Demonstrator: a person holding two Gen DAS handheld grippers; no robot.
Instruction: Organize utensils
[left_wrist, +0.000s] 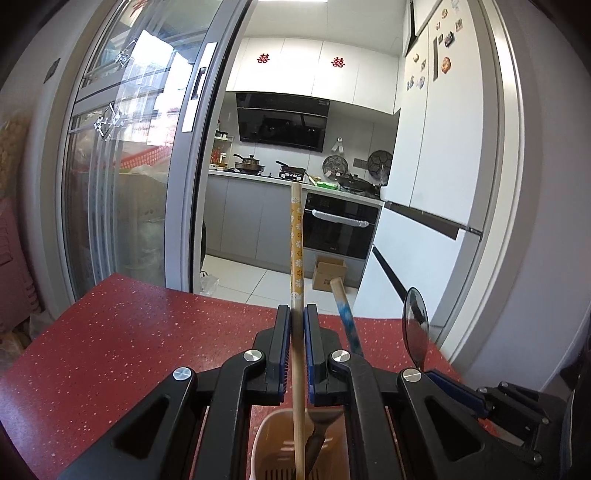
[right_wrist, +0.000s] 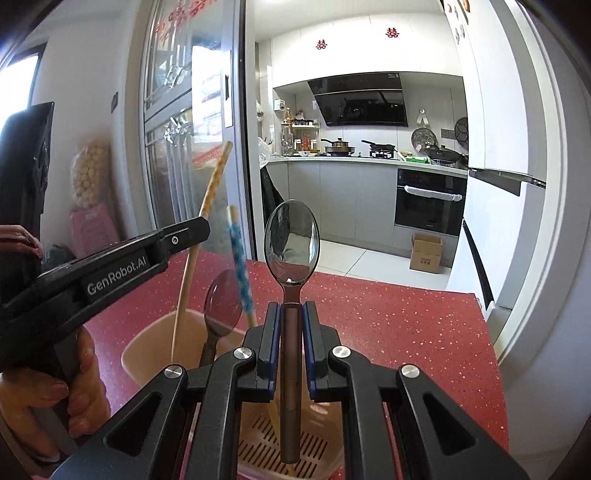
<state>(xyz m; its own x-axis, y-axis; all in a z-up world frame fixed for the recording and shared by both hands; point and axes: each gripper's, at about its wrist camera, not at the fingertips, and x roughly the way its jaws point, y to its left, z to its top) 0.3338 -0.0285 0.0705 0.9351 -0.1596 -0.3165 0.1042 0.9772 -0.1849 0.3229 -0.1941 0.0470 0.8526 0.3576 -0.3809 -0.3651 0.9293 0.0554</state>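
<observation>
The left gripper (left_wrist: 297, 325) clamps a yellow-patterned chopstick (left_wrist: 297, 236) upright, its lower end inside the beige holder (right_wrist: 155, 343) (slotted floor); the right gripper (right_wrist: 291, 325) pinches a spoon (right_wrist: 291, 240), bowl up, over that holder.

Two hand-held grippers: left (left_wrist: 297, 314), right (right_wrist: 291, 310). Two chopsticks: one yellow-patterned (left_wrist: 296, 251), one blue-patterned (left_wrist: 347, 325). Two spoons: one (right_wrist: 291, 236) in the right gripper, one (right_wrist: 221, 306) standing in the single beige holder (right_wrist: 155, 339). One red surface (left_wrist: 129, 332).
</observation>
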